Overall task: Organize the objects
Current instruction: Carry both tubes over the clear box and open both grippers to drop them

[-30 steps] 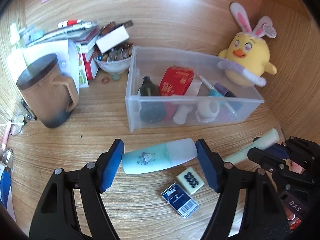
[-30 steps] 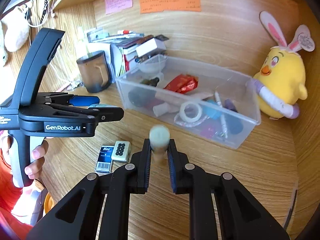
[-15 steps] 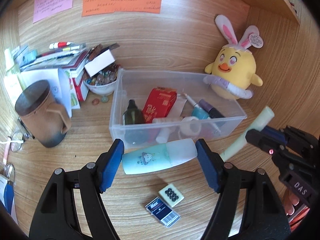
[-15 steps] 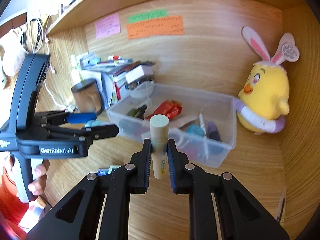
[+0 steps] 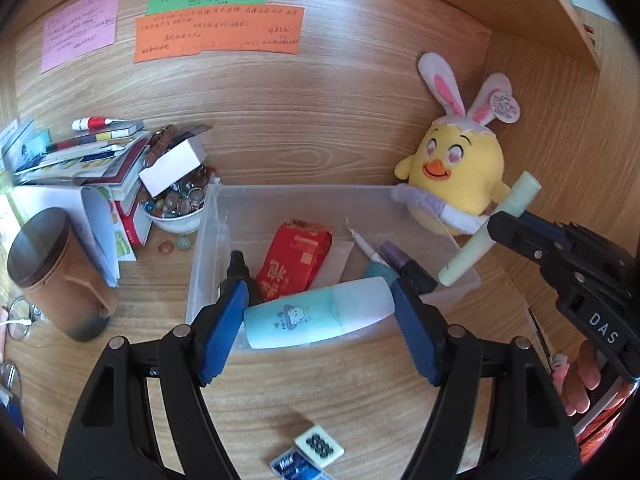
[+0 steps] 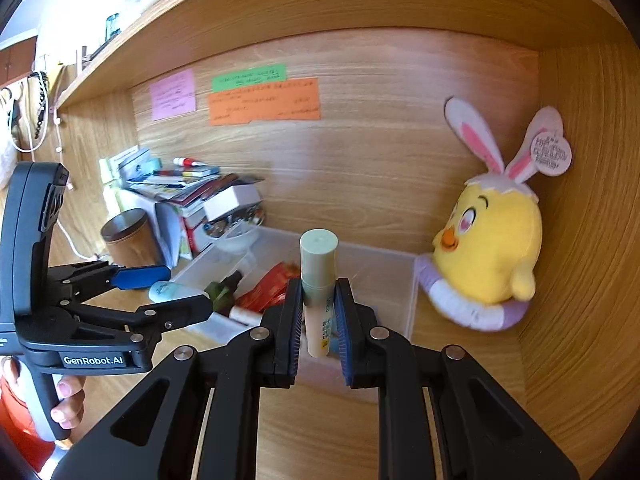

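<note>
1. The left hand-held gripper (image 5: 318,322) is clamped endwise on a pale blue bottle (image 5: 316,318), its jaws spread wide with one blue pad on the base and one on the frosted cap. The bottle lies crosswise in the air at the near wall of the clear plastic bin (image 5: 208,240).
2. The right hand-held gripper (image 6: 319,320) is nearly closed on a slim pale green tube (image 6: 318,280), pinched low on its body, cap end up. In the left wrist view the tube tilts above the bin's right near corner.
3. The step in hand looks like carrying both items over the bin and dropping them in. Bring each fully past the near rim first, since both hover at the edge.
4. Choose bare floor. The bin already holds a red packet (image 5: 296,260), a dark bottle (image 5: 237,268) and pens (image 5: 396,258); the back right area looks emptiest.
5. Lower each item close to the contents before loosening, so that nothing bounces out.
6. Release one at a time, keeping the grippers apart; they are near each other here.
7. A tile (image 5: 319,446) and a small blue box (image 5: 298,468) lie on the worktop (image 5: 360,400), probably next.
</note>
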{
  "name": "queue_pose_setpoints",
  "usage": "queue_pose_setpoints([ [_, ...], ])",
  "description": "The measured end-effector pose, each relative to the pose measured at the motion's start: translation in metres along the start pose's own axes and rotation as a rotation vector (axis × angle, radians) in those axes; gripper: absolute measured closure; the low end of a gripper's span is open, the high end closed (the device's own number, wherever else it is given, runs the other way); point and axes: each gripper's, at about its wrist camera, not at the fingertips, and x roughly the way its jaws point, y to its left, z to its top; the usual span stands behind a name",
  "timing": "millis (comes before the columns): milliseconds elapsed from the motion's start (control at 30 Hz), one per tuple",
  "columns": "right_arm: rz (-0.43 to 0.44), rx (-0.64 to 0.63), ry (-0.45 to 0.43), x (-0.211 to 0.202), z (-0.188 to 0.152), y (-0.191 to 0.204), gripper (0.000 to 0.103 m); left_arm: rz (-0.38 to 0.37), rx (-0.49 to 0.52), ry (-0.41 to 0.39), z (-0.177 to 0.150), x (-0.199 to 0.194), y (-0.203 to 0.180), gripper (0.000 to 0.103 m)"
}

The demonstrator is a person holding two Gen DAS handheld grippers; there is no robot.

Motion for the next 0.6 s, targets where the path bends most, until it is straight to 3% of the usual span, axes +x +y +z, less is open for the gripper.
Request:
queue_pose_setpoints([
  [333,-0.079,-0.011,0.063,0.035,-0.001,-0.015,0.089,-0.002,-0.024,0.056,0.014,0.037,0.011,0.030],
  [600,-0.087,-0.003,0.130,0.061,-0.009,-0.023,0.089,0.004,-0.044,0.100,0.011,0.062,0.022,0.030],
])
